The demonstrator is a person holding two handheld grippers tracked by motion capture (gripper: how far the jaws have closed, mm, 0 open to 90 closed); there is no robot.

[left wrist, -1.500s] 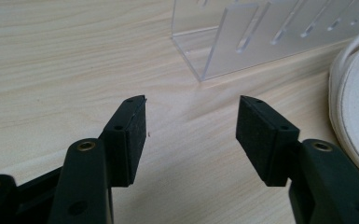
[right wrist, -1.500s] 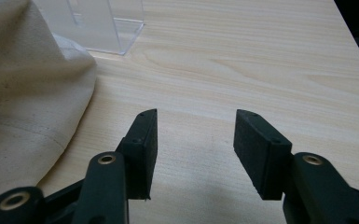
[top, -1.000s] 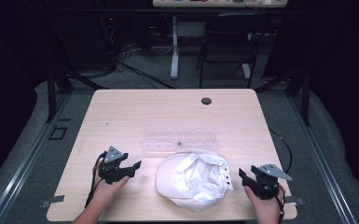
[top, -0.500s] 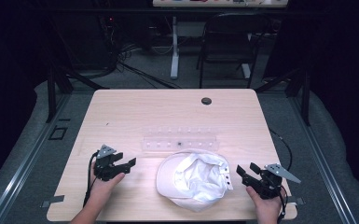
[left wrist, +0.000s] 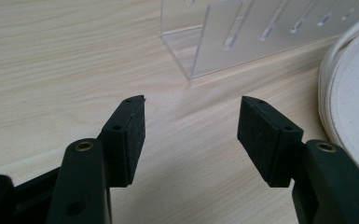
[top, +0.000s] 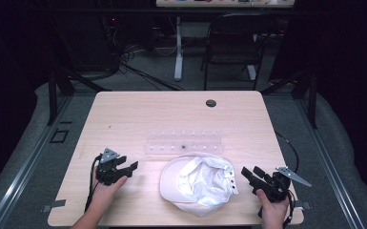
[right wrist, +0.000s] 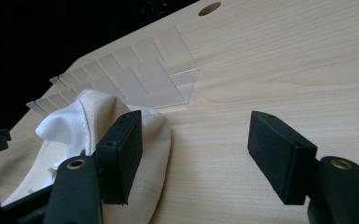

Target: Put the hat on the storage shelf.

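The white cap (top: 200, 183) is lying upside down at 6 o'clock on the worktop (top: 138, 119), between the left gripper (top: 124, 169) and the right gripper (top: 249, 175), both spread wide and empty, so its rim should probably be pinched from both sides together.

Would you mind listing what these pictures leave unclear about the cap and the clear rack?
- White cap: upside down in the high view, so any front marking is hidden.
- Cap's far side in the right gripper view: cut by the left claw's black jaw.
- Clear rack: slot contents too small in the high view; cropped by the left gripper view's top edge.
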